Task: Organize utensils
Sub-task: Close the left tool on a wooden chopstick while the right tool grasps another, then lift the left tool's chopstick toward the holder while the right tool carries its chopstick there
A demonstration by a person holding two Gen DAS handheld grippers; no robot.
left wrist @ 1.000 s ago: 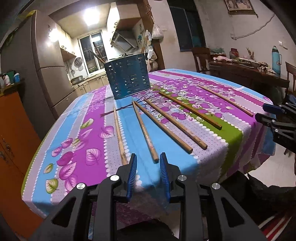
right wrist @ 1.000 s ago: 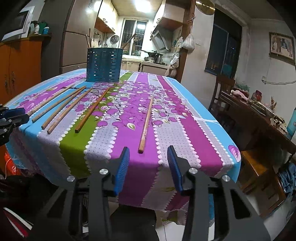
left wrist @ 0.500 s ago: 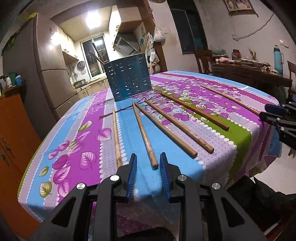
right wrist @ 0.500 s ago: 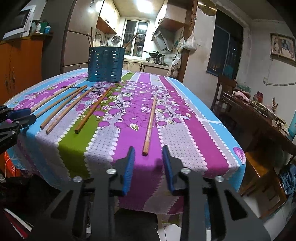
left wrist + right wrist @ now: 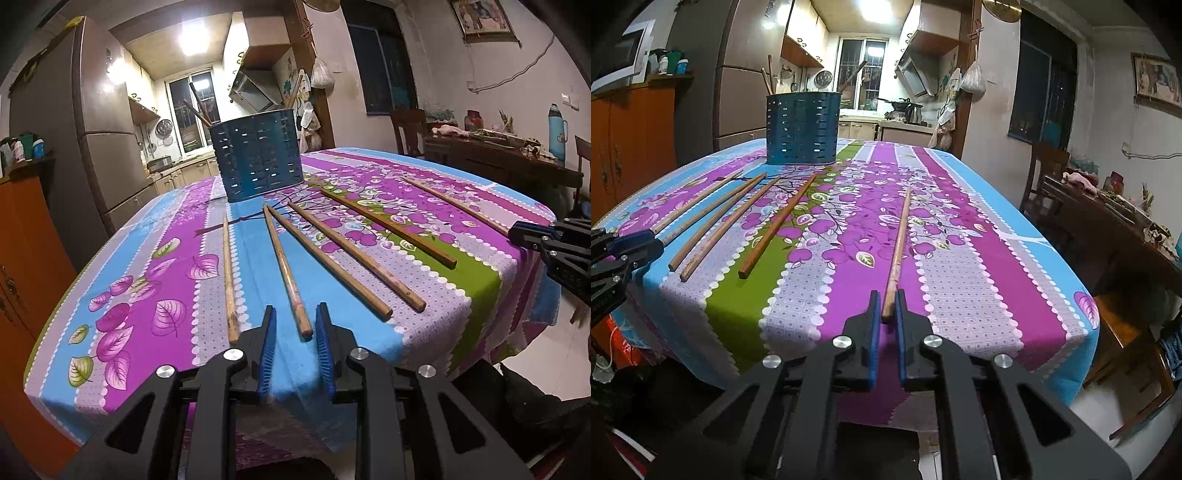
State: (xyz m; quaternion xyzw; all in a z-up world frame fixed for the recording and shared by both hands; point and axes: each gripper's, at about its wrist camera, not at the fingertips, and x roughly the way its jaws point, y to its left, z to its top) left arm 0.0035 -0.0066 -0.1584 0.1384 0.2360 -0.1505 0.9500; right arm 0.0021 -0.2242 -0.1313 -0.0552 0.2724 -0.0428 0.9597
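Wooden stock: six long chopsticks lie loose on the surface, all ahead of the tools; more already stand in the blue slotted holder at the far end.
Right tool: jaws have just been closing and now pinch the near tip of the lone chopstick, which runs straight ahead from the pads and lies flat.
Left tool: jaws have just narrowed a little but stand apart; the near end of the second chopstick sits in the gap, neither pad seen touching it.
Risk, right side: the hold is at the extreme end only. Judged likely to pivot or droop on lifting, and a swinging far tip could miss the holder's mouth.
Risk, left side: the neighbouring chopstick ends just left of the left pad; closing off-centre could nudge it towards the surface's near edge.
Risk, cloth: pads are low over the patterned cloth; a snag could shift every stick.
Left view only: all five left-hand sticks, plus the right tool closed at the far right.
Right view only: the pinch itself, pads against wood.
Not determinable: how many sticks are inside the holder.
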